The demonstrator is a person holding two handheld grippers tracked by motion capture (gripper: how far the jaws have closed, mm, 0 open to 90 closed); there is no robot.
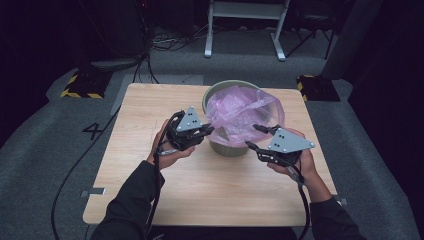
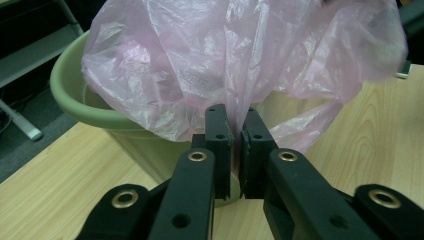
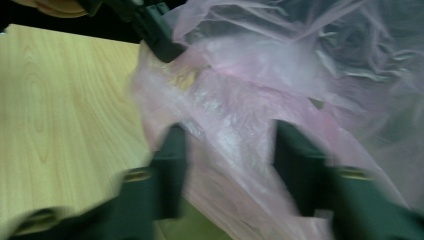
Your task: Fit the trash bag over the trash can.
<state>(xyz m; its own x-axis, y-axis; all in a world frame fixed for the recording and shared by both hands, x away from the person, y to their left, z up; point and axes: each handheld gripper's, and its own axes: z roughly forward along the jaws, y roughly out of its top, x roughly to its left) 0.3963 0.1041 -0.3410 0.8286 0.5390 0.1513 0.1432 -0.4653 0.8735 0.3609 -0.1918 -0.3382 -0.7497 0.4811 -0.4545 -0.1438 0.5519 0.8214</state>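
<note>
Bag status: pink plastic bag (image 1: 243, 112) sits in the green bin (image 1: 226, 146) on the wooden table (image 1: 150, 165), far half, right of centre. Film billows above the rim and hangs over the near wall on the outside.

Left gripper (image 1: 206, 130) is at the bin's left-near rim. In the left gripper view its 2 jaws are nearly together, clamped on a fold of the bag (image 2: 240, 65) where it drapes over the green rim (image 2: 75, 100).

Right gripper (image 1: 256, 136) is at the right-near side, jaws apart at a medium gap. In the right gripper view, blurred, loose pink film (image 3: 235, 130) lies between the 2 jaws, pads not pressing on it. Bin wall shows under the film there.
</note>
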